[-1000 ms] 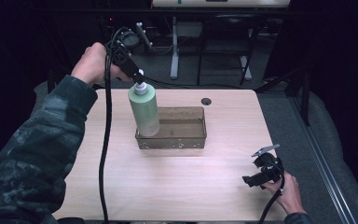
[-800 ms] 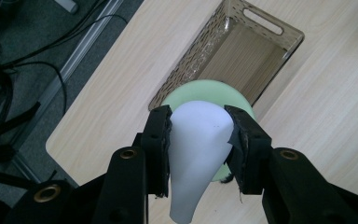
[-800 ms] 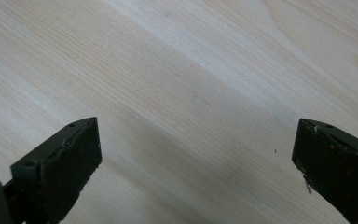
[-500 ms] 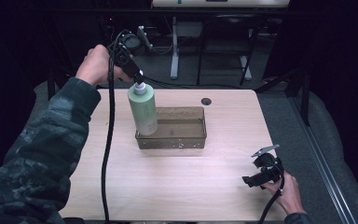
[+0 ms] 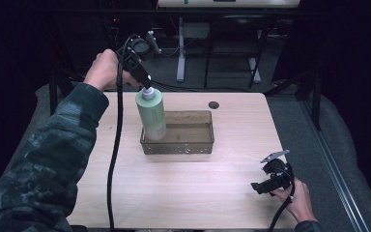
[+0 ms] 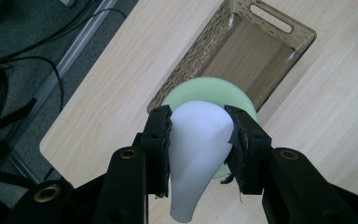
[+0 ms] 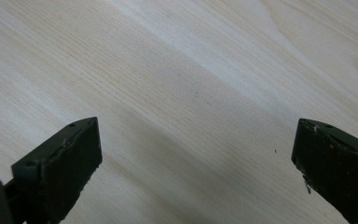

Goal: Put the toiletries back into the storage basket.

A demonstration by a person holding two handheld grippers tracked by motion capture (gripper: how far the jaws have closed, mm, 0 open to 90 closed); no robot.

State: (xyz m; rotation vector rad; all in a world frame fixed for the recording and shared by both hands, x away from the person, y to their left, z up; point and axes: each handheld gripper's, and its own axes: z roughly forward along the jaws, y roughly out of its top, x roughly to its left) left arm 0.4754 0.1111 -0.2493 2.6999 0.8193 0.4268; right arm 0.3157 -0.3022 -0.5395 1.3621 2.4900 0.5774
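The green bottle [image 5: 151, 113] stands upright at the left end of the brown tray [image 5: 193, 145], its white cap [image 6: 198, 140] clamped by the left gripper [image 5: 145, 83]. The placing step appears nearly done; next, release and lift clear. The right gripper [image 5: 265, 185] rests open, well apart.

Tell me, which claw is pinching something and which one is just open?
The left claw is pinching the white cap of the green bottle, which stands in the brown bin. The right claw is wide open above the bare table.
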